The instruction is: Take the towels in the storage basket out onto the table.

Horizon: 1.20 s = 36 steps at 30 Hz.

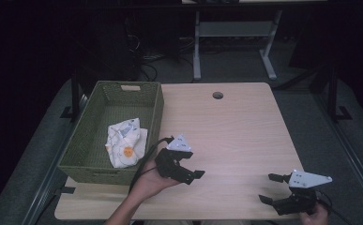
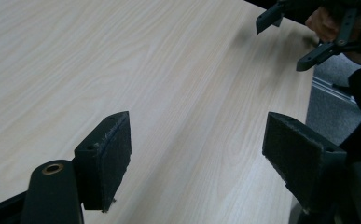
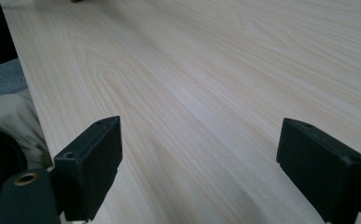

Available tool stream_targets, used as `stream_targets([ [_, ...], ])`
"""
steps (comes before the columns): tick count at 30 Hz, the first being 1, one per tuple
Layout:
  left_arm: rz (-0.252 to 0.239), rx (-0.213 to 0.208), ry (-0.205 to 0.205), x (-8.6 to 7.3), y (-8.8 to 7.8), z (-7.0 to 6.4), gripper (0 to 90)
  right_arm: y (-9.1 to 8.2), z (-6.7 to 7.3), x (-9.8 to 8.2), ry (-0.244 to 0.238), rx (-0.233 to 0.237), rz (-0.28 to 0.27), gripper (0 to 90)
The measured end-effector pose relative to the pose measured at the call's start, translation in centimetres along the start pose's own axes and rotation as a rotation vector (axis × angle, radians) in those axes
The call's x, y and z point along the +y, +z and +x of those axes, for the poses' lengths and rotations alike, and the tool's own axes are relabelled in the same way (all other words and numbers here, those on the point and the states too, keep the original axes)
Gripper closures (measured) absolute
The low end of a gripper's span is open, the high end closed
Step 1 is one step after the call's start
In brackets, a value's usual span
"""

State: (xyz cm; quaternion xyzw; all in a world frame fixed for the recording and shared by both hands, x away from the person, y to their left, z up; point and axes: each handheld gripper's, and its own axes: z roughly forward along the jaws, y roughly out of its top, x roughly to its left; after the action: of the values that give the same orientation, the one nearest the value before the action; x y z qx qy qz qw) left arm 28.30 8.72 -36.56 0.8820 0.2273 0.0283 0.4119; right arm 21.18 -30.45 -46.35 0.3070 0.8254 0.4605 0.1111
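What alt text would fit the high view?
A person's hands hold two open grippers, left and right, over a pale wooden table. A green woven basket at the table's left holds a crumpled white cloth.

We see a pale wood-grain table (image 1: 235,126) with fine streaks running along it. The woven basket (image 1: 155,110) is olive green. The crumpled cloth (image 1: 125,143) in it is white with an orange spot and bluish marks. Both grippers, the left gripper (image 1: 188,171) and the right gripper (image 1: 269,187), are black, each topped by a light grey plate.
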Motion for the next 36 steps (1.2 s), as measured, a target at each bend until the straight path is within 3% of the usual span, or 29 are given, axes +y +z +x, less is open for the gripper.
stream_targets([
  [17,-0.018,-0.073,-0.023,1.5,-4.4,3.6,21.3,0.1,-0.2,0.0,0.016,-0.006,-0.003,13.8],
  [24,-0.053,-0.11,-0.066,1.2,-5.8,5.5,21.3,0.1,-0.3,0.0,0.014,-0.007,-0.002,13.8],
  [36,-0.097,-0.121,-0.099,0.2,-8.6,8.0,21.4,0.1,-0.3,0.0,0.022,-0.011,-0.006,13.8],
])
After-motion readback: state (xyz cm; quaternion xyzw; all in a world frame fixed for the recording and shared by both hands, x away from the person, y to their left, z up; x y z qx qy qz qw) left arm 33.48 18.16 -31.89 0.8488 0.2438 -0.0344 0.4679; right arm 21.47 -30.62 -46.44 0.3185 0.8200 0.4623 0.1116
